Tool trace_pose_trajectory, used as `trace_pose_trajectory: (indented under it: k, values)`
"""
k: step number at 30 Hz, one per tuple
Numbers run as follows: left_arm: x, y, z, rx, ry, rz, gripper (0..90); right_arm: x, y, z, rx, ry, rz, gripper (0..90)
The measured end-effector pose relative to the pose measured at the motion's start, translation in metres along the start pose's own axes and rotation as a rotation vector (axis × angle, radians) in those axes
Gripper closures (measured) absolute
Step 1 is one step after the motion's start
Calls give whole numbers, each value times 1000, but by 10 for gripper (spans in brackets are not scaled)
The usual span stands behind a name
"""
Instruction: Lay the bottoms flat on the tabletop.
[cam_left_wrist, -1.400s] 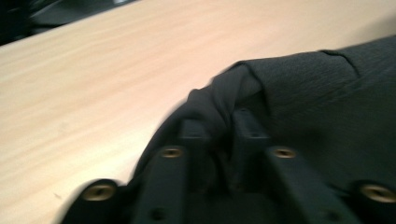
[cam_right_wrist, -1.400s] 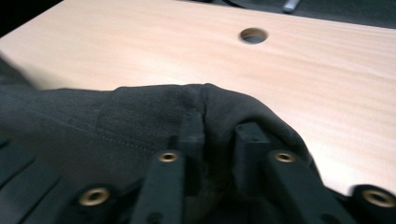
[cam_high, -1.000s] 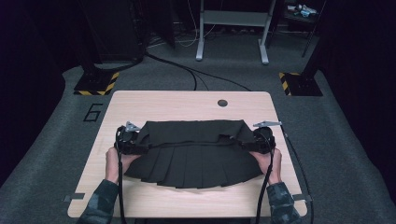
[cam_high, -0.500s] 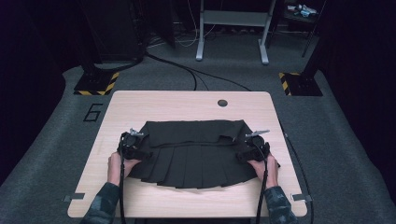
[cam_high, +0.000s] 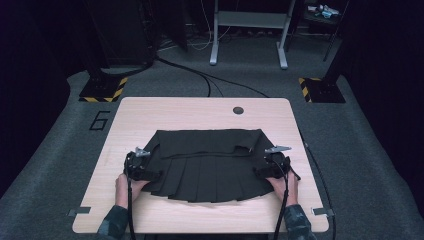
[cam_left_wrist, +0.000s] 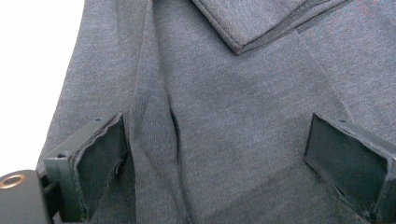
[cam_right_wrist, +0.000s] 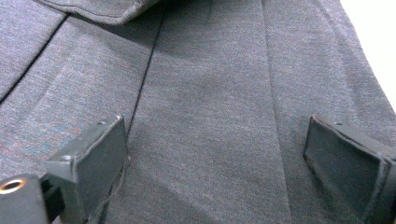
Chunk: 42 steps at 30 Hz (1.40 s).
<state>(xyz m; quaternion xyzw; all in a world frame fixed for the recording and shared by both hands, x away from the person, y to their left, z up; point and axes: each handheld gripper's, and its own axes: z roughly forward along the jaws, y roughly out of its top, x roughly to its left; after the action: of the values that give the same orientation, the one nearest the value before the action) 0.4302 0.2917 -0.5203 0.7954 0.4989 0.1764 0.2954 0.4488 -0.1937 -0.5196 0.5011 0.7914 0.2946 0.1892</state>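
1. Two grippers are on this one, both sitting at the sides of a dark pleated skirt (cam_high: 207, 162) spread flat on the wooden table (cam_high: 150, 112).
2. The skirt lies about dead centre of the tabletop, waistband folded over at its 12 o'clock edge, curved hem at 6 o'clock toward the person.
3. Left gripper (cam_high: 150, 175) is at the skirt's 9 o'clock edge. In the left gripper view its jaws stand wide apart, the grey cloth running flat between them with a soft crease near the left pad, and nothing is pinched. The jaws have just been opening, so it's let go.
4. Right gripper (cam_high: 260, 173) is at the skirt's 3 o'clock edge. Same deal in the right gripper view: jaws spread, pleats lying smooth between them, pads not pressing on the fabric. Released too, after opening just now.
5. A small round dark grommet (cam_high: 238, 110) sits in the table at roughly 1 o'clock from the skirt, well apart from it.
6. A painted "6" (cam_high: 100, 120) marks the floor off the table's 10 o'clock corner.
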Motion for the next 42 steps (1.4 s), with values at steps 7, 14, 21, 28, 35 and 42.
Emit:
trace_pose_trajectory:
  k: [7,14,21,28,35,42]
  values:
    - [-7,-12,-7,-28,4,-5,56,3,-7,-6,-6,2,-1,60]
    - [-14,-25,-15,-50,5,-1,56,8,-20,-15,-24,7,2,63]
    - [-19,-33,-23,-43,3,2,57,13,-30,-23,-28,10,-1,74]
    - [-24,-43,-30,-49,5,4,57,20,-39,-31,-36,13,-9,76]
    - [-28,-55,-41,-38,5,7,60,30,-50,-39,-38,12,-7,81]
    - [-28,-52,-43,8,-3,14,60,32,-48,-41,-5,12,-12,81]
